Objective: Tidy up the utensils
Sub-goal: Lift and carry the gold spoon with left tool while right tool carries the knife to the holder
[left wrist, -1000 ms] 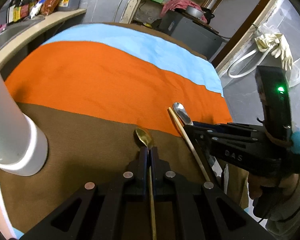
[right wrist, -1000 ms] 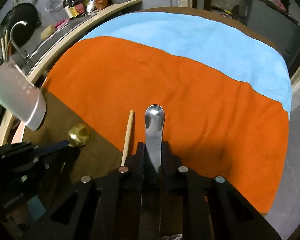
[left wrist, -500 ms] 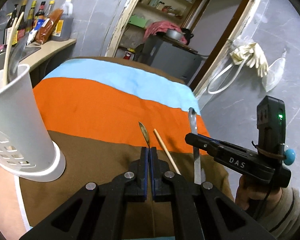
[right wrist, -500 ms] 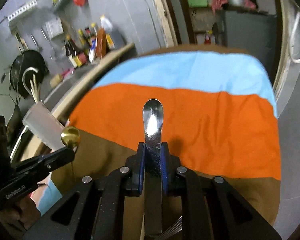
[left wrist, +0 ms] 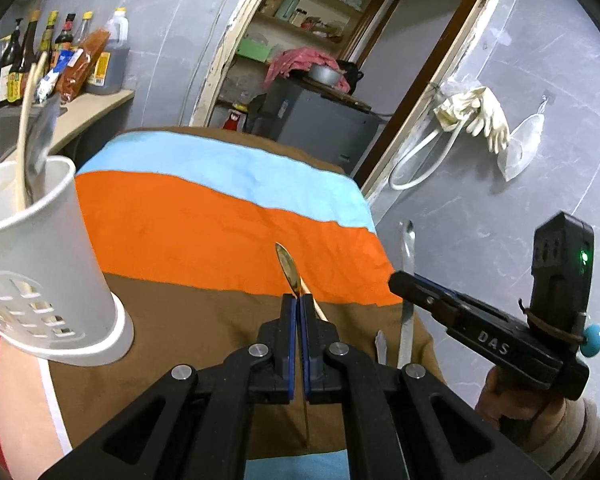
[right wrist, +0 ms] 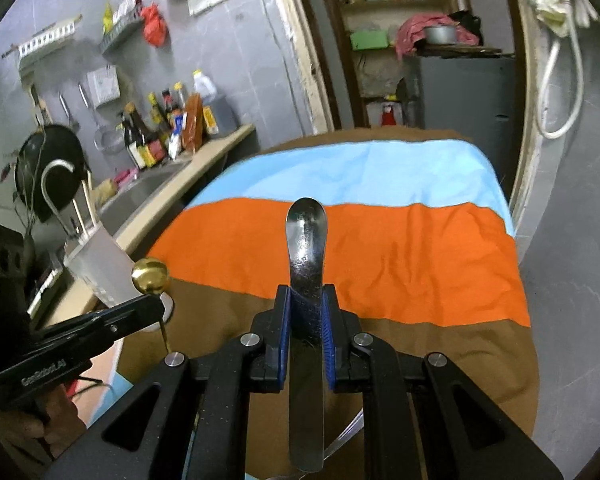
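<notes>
Spoons lifted for the white utensil holder: we clamp the gold spoon in left gripper, steel spoon in right gripper.

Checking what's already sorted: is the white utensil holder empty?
No, the white utensil holder already has a wooden chopstick and another utensil sticking out of it.

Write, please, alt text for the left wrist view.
The left gripper is shut on a gold spoon above a striped cloth. A white holder stands at left; at right, the right gripper holds a silver spoon upright.
</notes>
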The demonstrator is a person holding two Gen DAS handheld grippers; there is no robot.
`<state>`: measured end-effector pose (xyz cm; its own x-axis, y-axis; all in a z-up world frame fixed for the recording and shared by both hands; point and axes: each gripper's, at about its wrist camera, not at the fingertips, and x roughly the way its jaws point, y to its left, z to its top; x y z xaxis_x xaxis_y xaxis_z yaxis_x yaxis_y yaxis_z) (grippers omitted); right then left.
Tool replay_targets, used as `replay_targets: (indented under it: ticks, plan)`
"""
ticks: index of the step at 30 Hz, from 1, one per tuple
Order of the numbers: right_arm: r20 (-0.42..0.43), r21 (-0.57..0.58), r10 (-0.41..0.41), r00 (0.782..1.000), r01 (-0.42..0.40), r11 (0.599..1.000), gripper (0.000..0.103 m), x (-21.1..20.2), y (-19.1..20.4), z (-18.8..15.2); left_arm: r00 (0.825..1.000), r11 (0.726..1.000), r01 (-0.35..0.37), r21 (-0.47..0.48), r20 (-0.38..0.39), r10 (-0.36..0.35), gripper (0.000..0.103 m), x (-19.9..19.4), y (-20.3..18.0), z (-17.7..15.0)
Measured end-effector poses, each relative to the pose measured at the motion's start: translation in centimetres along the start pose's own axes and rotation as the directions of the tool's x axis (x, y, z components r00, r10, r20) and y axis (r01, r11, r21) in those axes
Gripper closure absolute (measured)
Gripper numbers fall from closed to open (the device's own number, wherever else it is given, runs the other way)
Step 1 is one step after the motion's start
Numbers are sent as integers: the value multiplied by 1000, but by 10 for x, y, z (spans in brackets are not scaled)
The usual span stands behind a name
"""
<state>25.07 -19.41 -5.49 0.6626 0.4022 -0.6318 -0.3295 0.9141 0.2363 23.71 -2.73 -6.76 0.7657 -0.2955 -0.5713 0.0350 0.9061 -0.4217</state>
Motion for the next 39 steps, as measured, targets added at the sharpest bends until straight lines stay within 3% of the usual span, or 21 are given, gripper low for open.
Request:
replay_targets:
  ticks: [6,11,20,24,29,35,39]
  plan:
    - [39,27,-10,999,9,1000,90,-18,11,-7,999,999,19,29,31,-20,101,-19,2,7]
    - [122,29,-24,992,21,999,90,-45,35,-3,997,999,43,31,68,-45,101,-45,6,18]
    - [276,-10,94,957,-95,995,90,-60,99,35,979,1000,18,-24,203,-13,101,-106,47,53]
    - [344,-55,184,921,-176,983,90,-52,137,60,955,997,-49,-53,291,62,101,-133,79,71]
    - [396,-123,237,887,-205,971,90,-38,183,80,907,986,-138,-97,387,165,101,-158,119,91]
    - [459,-151,231,858,-180,972,90,-25,225,89,868,976,-187,-115,447,218,101,-170,149,104]
    - [474,-144,201,857,-150,978,90,-15,242,87,858,971,-184,-152,457,234,101,-167,169,108]
